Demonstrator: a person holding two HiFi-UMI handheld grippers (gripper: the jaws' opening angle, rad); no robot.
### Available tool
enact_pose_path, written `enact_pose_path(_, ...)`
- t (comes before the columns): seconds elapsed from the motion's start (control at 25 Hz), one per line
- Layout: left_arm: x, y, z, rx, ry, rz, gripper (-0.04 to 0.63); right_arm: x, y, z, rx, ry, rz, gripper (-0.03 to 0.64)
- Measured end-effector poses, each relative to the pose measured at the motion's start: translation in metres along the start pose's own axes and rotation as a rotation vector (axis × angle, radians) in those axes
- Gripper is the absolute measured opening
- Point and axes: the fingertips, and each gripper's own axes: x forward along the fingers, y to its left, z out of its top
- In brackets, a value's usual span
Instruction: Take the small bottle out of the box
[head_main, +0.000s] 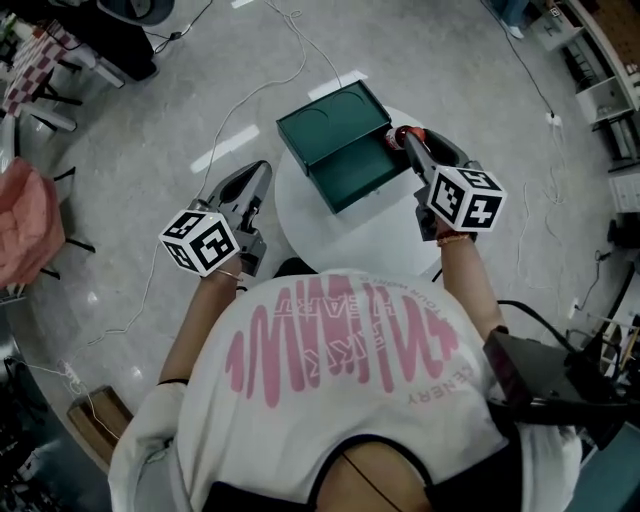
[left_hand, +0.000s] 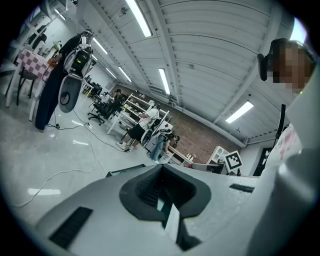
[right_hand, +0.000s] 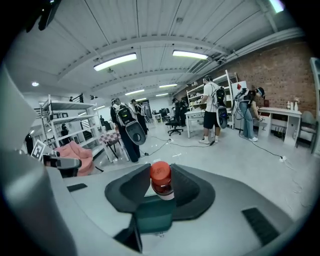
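Note:
A small bottle (head_main: 400, 132) with a red cap (right_hand: 160, 172) sits between the pads of my right gripper (head_main: 409, 141), which is shut on it. The bottle hangs just past the right edge of the open dark green box (head_main: 340, 145), above it in the right gripper view, where the box (right_hand: 152, 215) shows below the jaws. The box lies on a small round white table (head_main: 385, 235). My left gripper (head_main: 261, 170) hovers off the table's left edge, apart from the box. Its jaws are together (left_hand: 163, 189) with nothing held.
White cables trail over the grey floor (head_main: 250, 95). A pink-covered chair (head_main: 25, 220) stands at the far left, and black equipment (head_main: 545, 375) sits at my right hip. Several people, desks and shelves (right_hand: 215, 107) fill the room's background.

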Motion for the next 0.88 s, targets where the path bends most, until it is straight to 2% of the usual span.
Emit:
enact_pose_path(0.28, 0.015, -0.055, 0.025, 0.078, -0.091, -0.054, 0.008, -0.043, -0.004, 0.035, -0.064, -0.106, 0.029, 0.126)
enact_pose_path(0.4, 0.014, -0.075, 0.024, 0.097, -0.085, -0.068, 0.008, -0.062, -0.005, 0.042, -0.081, -0.131, 0.035, 0.126)
enact_pose_path(0.68, -0.001, -0.102, 0.012, 0.107, -0.063, -0.056, 0.008, -0.104, -0.011, 0.049, -0.017, -0.196, 0.047, 0.126)
enact_pose_path(0.88, -0.007, -0.129, 0.000, 0.124, -0.070, -0.062, 0.008, -0.136, -0.018, 0.043, -0.009, -0.222, 0.052, 0.126)
